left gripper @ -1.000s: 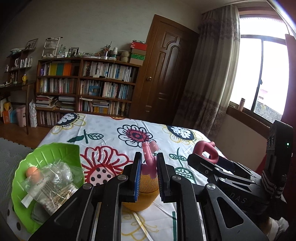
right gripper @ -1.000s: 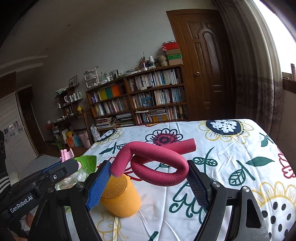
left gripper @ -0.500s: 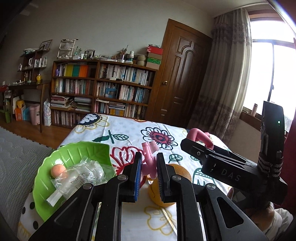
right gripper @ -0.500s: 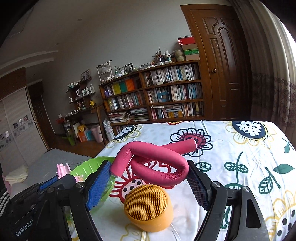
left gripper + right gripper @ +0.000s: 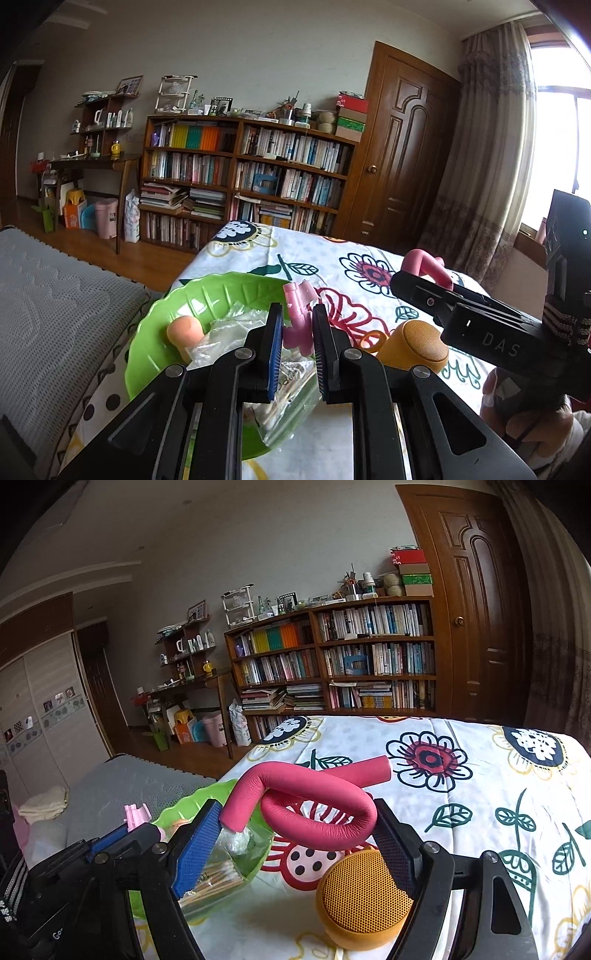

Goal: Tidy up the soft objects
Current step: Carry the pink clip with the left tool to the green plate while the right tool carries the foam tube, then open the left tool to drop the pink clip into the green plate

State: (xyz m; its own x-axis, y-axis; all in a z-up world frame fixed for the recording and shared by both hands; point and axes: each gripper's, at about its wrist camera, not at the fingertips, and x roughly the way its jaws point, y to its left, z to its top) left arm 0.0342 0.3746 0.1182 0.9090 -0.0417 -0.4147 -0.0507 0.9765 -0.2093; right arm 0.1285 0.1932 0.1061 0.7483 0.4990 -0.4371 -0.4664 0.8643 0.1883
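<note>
My left gripper [image 5: 297, 345] is shut on a small pale pink soft toy [image 5: 300, 314], held above the right rim of the green leaf-shaped bowl [image 5: 207, 295]. In the bowl lie a peach ball [image 5: 183, 329] and a clear plastic bag [image 5: 295, 384] of small items. My right gripper [image 5: 295, 834] is shut on a bent magenta foam tube [image 5: 314, 801], held over the bed between the bowl [image 5: 192, 805] and an orange round speaker [image 5: 360, 893]. The left gripper [image 5: 122, 840] with the pink toy [image 5: 136, 814] shows at the left of the right wrist view.
The bed carries a white flowered sheet [image 5: 480, 775]. A grey mat [image 5: 48, 295] lies left of the bed. A bookcase [image 5: 243, 184], a wooden door [image 5: 402, 158] and a curtained window [image 5: 554, 155] stand behind. A hand [image 5: 524, 417] holds the right gripper handle.
Both grippers have swung left, toward the green bowl. The pink toy now hangs over the bowl's rim, and the foam tube sits closer to the bowl, with the speaker now to the right.
</note>
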